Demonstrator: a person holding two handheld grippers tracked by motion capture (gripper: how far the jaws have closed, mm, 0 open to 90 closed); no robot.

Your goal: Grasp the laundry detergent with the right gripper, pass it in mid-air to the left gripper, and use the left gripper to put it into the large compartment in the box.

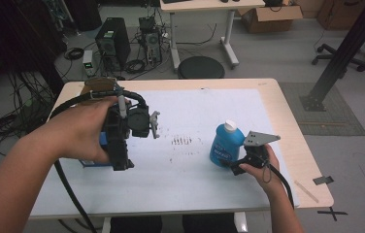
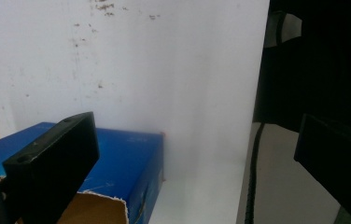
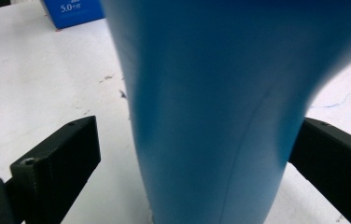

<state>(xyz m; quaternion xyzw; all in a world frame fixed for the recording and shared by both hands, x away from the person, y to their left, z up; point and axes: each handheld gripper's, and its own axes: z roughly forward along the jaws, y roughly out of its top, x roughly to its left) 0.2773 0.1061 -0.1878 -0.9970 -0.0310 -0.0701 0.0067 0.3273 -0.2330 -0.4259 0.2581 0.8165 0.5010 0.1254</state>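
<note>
Box (image 1: 104, 140) left, bottle (image 1: 225, 144) right — well apart (both on table (image 1: 268, 97)).

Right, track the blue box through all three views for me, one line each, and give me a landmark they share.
High view: the blue box lies at the table's left, mostly hidden under the left hand and left tongs.
Left gripper view: bottom left, torn cardboard flap showing, behind the near jaw.
Right gripper view: top left corner, behind the blue bottle.
Shared landmark: the white mat with dark scuff marks.
</note>
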